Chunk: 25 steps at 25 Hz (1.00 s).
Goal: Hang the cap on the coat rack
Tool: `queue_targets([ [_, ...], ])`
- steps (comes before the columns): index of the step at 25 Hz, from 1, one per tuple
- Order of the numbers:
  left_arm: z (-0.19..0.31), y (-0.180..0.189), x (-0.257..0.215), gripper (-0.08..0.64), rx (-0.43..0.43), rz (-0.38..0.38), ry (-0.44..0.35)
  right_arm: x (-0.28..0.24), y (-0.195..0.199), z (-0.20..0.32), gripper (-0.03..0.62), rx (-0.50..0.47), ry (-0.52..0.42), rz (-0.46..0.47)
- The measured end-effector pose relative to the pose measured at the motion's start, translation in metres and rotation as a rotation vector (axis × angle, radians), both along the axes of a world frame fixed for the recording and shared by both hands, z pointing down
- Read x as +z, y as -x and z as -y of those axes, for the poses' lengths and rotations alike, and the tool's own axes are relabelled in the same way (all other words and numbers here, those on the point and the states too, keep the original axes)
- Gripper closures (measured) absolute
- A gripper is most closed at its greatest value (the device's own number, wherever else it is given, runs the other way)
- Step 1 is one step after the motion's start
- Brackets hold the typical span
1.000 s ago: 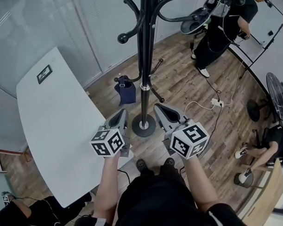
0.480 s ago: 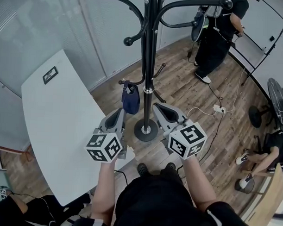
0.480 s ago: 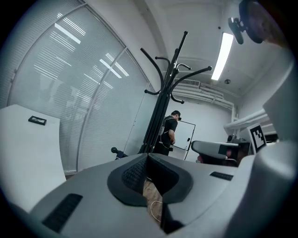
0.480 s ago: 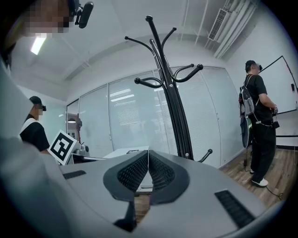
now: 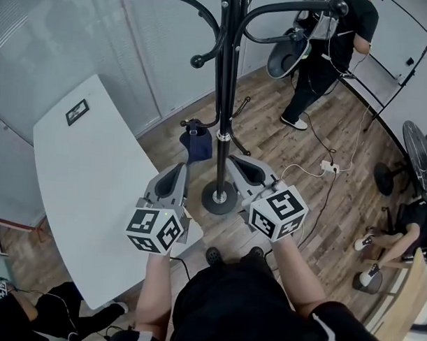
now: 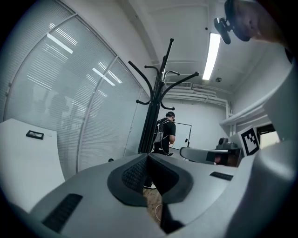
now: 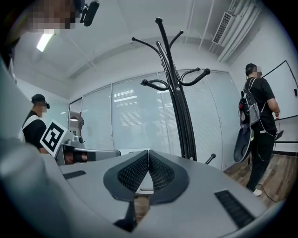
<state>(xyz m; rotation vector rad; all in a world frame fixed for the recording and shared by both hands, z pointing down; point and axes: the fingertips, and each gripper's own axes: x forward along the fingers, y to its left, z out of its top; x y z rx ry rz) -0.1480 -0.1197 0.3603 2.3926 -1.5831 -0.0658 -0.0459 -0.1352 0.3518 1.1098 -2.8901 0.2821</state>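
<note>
Room: wood plank floor (image 5: 270, 137), frosted glass wall with blinds at the back, a white worktop (image 5: 87, 190) along the left carrying one small dark flat object (image 5: 77, 111). A black coat rack (image 5: 226, 97) stands on a round base near the middle of the floor, with curved hooks high up and shorter hooks low on the pole. The cap (image 5: 198, 146), dark blue, hangs just under a low hook on the rack's left side, close to the pole and above the floor; the exact contact with the hook cannot be made out. Both of the person's forearms are bare and reach forward from the lower edge of the head view, roughly parallel. The left gripper (image 5: 180, 171) and right gripper (image 5: 236, 162) are held side by side, one on either side of the rack's base as seen from above, both pointing toward the rack. The cap is beyond the tips and neither gripper touches it. In the left gripper view, the left gripper (image 6: 148, 155) has its fingers (image 6: 135, 174) together, pads meeting at the tip, nothing between them; the rack rises straight ahead. In the right gripper view, the right gripper (image 7: 148, 153) likewise has its fingers (image 7: 160, 174) together and empty, with the rack just right of centre. A person in black (image 5: 330, 44) stands at the far right, well apart from the rack. A white power strip (image 5: 328, 156) and cable lie on the floor to the right.
</note>
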Motion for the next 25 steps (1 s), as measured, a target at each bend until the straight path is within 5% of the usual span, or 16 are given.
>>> queue_targets([
  [18,-0.035,-0.028,0.009,0.545,0.004,0.013,-0.002,0.008,-0.026,-0.035,0.561,0.000,-0.036,-0.012],
  [25,-0.013,-0.017,0.009,0.545,0.017,0.010,0.017,0.005,-0.015,-0.012,0.561,0.011,-0.020,-0.013],
])
